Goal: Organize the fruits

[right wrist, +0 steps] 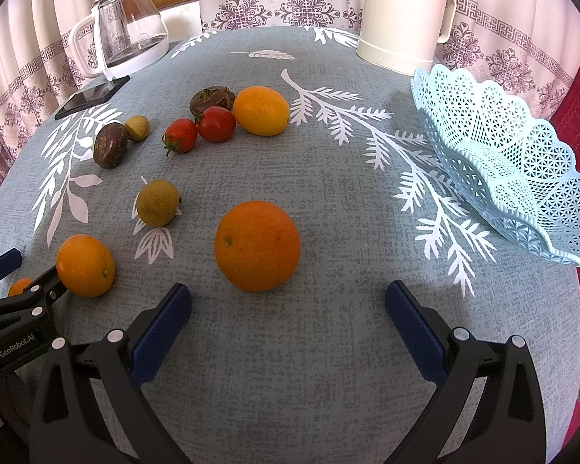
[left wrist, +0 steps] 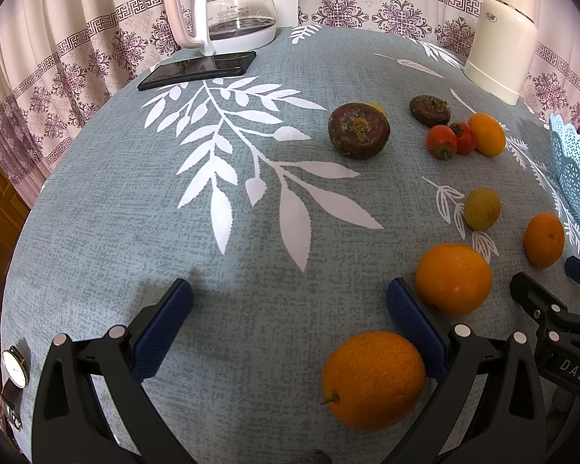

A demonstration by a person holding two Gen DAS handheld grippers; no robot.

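My left gripper (left wrist: 290, 301) is open and empty; an orange with a stem (left wrist: 373, 379) lies between its fingers, close to the right one, and another orange (left wrist: 453, 278) lies just right of that fingertip. My right gripper (right wrist: 289, 305) is open and empty, with a large orange (right wrist: 257, 245) just ahead of its fingers. A light blue lace basket (right wrist: 502, 162) sits empty at the right. Two cherry tomatoes (right wrist: 197, 129), a kumquat (right wrist: 261, 110), brown water chestnuts (right wrist: 110, 145) and a longan (right wrist: 157, 203) lie further out.
A glass kettle (left wrist: 228, 7) and a black phone (left wrist: 197, 69) stand at the far left. A cream thermos jug (right wrist: 402, 11) stands at the back behind the basket. A wristwatch (left wrist: 13, 367) lies at the table's left edge. Curtains hang behind the table.
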